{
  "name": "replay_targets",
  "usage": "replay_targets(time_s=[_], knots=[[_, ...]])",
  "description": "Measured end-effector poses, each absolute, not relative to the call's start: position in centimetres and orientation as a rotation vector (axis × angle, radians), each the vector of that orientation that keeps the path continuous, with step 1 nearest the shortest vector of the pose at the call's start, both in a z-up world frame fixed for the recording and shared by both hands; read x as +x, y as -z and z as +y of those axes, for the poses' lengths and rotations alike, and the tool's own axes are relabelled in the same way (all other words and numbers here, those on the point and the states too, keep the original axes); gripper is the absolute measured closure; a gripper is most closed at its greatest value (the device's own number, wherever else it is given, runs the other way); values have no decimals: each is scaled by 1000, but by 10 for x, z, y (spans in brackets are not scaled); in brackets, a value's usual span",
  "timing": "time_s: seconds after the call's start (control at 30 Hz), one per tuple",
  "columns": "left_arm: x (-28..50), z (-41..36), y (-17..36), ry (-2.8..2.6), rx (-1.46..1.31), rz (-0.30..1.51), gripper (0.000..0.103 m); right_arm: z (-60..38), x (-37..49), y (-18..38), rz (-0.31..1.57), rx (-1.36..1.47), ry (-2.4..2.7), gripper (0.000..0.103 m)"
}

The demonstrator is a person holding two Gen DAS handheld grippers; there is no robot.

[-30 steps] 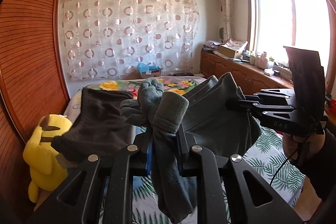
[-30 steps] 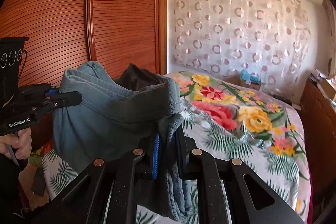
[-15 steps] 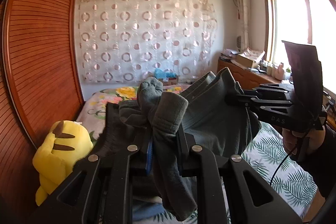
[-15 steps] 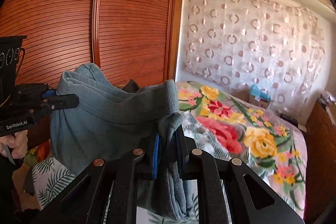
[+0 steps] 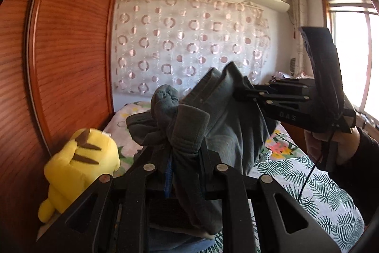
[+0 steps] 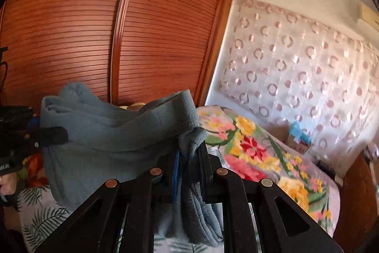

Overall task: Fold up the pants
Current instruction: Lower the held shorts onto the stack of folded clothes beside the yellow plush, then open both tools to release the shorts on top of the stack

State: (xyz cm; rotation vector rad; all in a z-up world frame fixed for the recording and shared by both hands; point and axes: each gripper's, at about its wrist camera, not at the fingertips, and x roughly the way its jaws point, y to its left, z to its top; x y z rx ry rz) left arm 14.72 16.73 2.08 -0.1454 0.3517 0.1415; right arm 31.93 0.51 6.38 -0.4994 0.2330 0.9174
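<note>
The grey pants are held aloft above the bed, one bunched end clamped in the left tool, the other in the right tool. Judged from this, the span should be kept taut and level, both clamps kept tight, before lowering flat.

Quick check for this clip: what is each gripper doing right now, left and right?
Left gripper: closed on a bunched part of the grey pants, held up above the bed.
Right gripper: closed on the pants' other end.
</note>
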Motion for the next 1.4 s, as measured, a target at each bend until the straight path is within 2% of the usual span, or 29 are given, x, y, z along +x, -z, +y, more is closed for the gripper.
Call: replay_targets(time_s=[0.37,0.47,0.67,0.9,1.13,1.4], knots=[[147,183,4,-210,-216,365,84,54,359,-45,287,-575,-967,89],[148,186,11,-236,-218,387,78,62,368,-47,307,-576,-976,89],[148,191,25,-241,-243,417,56,63,382,-42,373,-541,-984,89],[147,186,28,-259,-226,458,54,56,388,-49,390,-463,-970,57],[146,185,40,-272,-234,498,54,27,384,-39,411,-448,-939,56],[142,183,41,-270,-225,521,54,22,405,-21,518,-373,-848,56]])
